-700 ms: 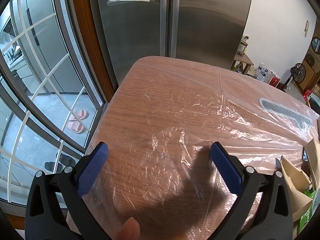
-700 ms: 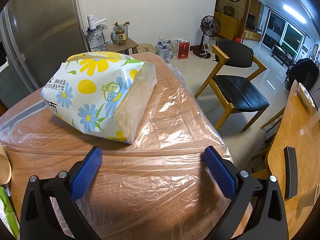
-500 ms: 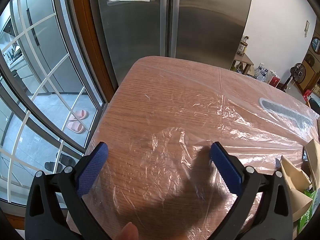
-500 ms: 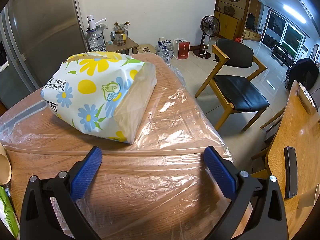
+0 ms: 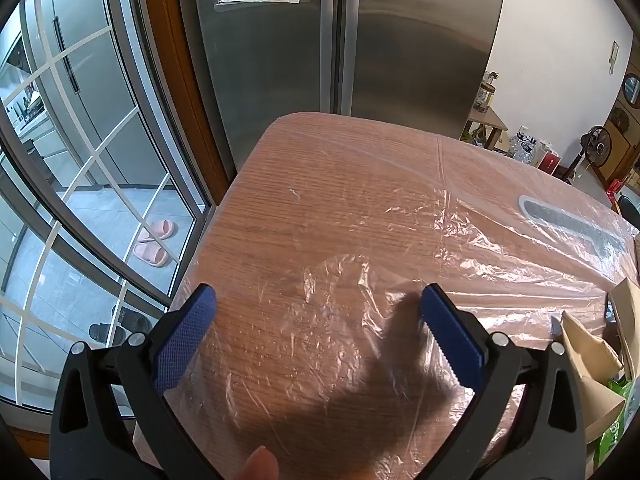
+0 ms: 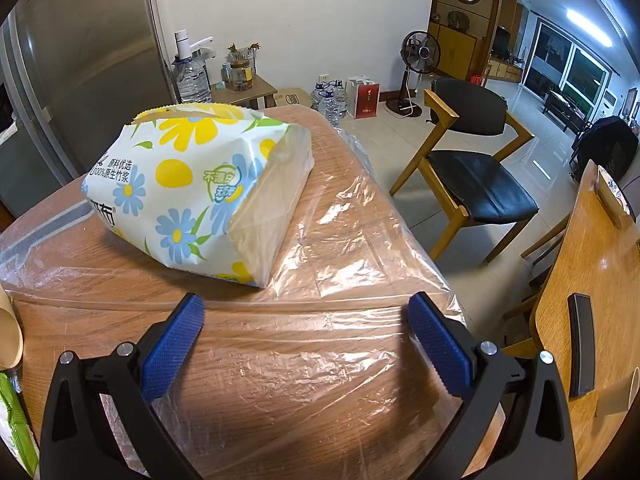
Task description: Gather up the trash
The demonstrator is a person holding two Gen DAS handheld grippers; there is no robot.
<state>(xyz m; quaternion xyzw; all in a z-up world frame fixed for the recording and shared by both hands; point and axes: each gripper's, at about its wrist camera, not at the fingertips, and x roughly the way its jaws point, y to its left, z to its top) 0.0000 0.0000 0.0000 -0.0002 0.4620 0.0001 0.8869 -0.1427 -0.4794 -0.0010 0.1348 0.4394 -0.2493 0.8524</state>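
A large clear plastic bag [image 5: 420, 240] lies spread flat over the wooden table [image 5: 280, 184]. My left gripper [image 5: 316, 300] hangs open just above the bag, nothing between its blue pads. At the right edge of that view sit brown paper scraps [image 5: 584, 352] and a green wrapper [image 5: 612, 432]. In the right wrist view a flower-printed tissue pack [image 6: 192, 192] rests on the same clear bag [image 6: 340, 240], beyond my right gripper [image 6: 304, 308], which stands open and empty above the plastic. A brown paper piece [image 6: 10, 332] and green wrapper [image 6: 16, 424] show at the left edge.
A steel fridge [image 5: 340, 52] stands behind the table, a glass door [image 5: 80, 180] to the left. On the right are a black-seated wooden chair [image 6: 468, 168], a second wooden table [image 6: 592, 280] with a dark remote [image 6: 581, 344], water bottles [image 6: 330, 100] and a fan [image 6: 420, 56].
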